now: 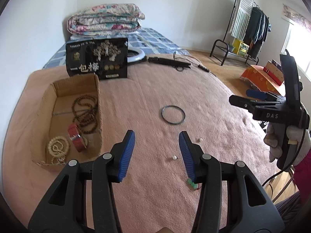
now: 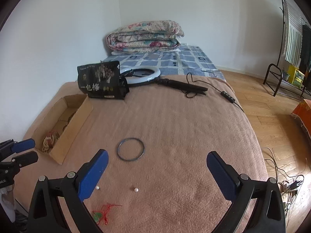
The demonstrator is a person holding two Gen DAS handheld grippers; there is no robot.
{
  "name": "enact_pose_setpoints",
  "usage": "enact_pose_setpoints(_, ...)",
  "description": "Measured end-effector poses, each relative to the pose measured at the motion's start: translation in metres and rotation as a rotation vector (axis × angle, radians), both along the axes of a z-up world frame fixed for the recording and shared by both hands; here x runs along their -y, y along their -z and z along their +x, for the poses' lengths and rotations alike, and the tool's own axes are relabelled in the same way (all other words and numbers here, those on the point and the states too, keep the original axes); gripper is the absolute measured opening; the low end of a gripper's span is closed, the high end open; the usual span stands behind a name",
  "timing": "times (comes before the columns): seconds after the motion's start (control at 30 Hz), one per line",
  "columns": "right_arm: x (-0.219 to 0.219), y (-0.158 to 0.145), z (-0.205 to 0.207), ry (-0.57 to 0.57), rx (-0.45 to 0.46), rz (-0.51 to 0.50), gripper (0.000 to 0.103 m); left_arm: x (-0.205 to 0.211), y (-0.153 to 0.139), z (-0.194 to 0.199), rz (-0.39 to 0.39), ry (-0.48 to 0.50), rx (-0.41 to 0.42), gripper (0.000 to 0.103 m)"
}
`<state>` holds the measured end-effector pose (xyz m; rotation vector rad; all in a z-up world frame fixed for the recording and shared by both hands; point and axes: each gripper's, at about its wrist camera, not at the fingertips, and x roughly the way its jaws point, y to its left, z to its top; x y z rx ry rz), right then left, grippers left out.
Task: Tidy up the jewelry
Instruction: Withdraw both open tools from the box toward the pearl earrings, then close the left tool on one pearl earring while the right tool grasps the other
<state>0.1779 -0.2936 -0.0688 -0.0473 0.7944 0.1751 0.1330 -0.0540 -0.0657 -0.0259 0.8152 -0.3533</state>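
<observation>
A cardboard box on the pink blanket holds brown bead strands, a white bead bracelet and a red band; it also shows in the right wrist view. A dark bangle lies on the blanket. Two pearl earrings lie near it, also in the right wrist view. A green pendant on red cord lies nearest. My left gripper is open and empty above the pearls. My right gripper is open and empty behind the bangle.
A black snack bag stands behind the box. A ring light with tripod and cable lies at the back. A folded quilt sits on the bed. A clothes rack stands right, over wooden floor.
</observation>
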Motion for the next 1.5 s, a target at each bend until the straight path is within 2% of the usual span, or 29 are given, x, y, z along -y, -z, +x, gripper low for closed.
enact_pose_setpoints(0.2, -0.01, 0.037, 0.003, -0.068, -0.086, 0.0, 0.092, 0.021, 0.023, 0.002, 0.014, 0.045, -0.041, 0.048)
enact_pose_setpoints(0.3, -0.013, 0.053, 0.005, -0.085, -0.134, 0.006, 0.085, 0.031, 0.037, 0.003, 0.032, 0.071, -0.063, 0.036)
enact_pose_setpoints(0.4, -0.017, 0.07, 0.007, -0.109, -0.171, -0.013, 0.076, 0.038, 0.051, 0.006, 0.034, 0.087, -0.095, 0.034)
enact_pose_setpoints(0.43, -0.018, 0.075, 0.007, -0.119, -0.181, -0.02, 0.073, 0.04, 0.056, 0.007, 0.032, 0.091, -0.106, 0.03)
enact_pose_setpoints(0.53, -0.02, 0.086, 0.007, -0.14, -0.197, -0.03, 0.068, 0.044, 0.069, 0.011, 0.034, 0.098, -0.134, 0.028)
enact_pose_setpoints(0.63, -0.019, 0.096, 0.007, -0.168, -0.215, -0.02, 0.059, 0.049, 0.082, 0.015, 0.041, 0.108, -0.158, 0.023)
enact_pose_setpoints(0.77, -0.022, 0.106, 0.008, -0.205, -0.231, -0.024, 0.048, 0.053, 0.094, 0.019, 0.056, 0.121, -0.174, 0.022)
enact_pose_setpoints(1.17, -0.035, 0.119, 0.011, -0.294, -0.251, -0.051, 0.033, 0.066, 0.114, 0.026, 0.094, 0.16, -0.208, 0.022)
enact_pose_setpoints(1.27, -0.037, 0.123, 0.01, -0.305, -0.249, -0.074, 0.032, 0.069, 0.117, 0.026, 0.109, 0.169, -0.213, 0.022)
enact_pose_setpoints(1.5, -0.035, 0.123, 0.012, -0.306, -0.25, -0.053, 0.028, 0.075, 0.121, 0.029, 0.119, 0.173, -0.21, 0.022)
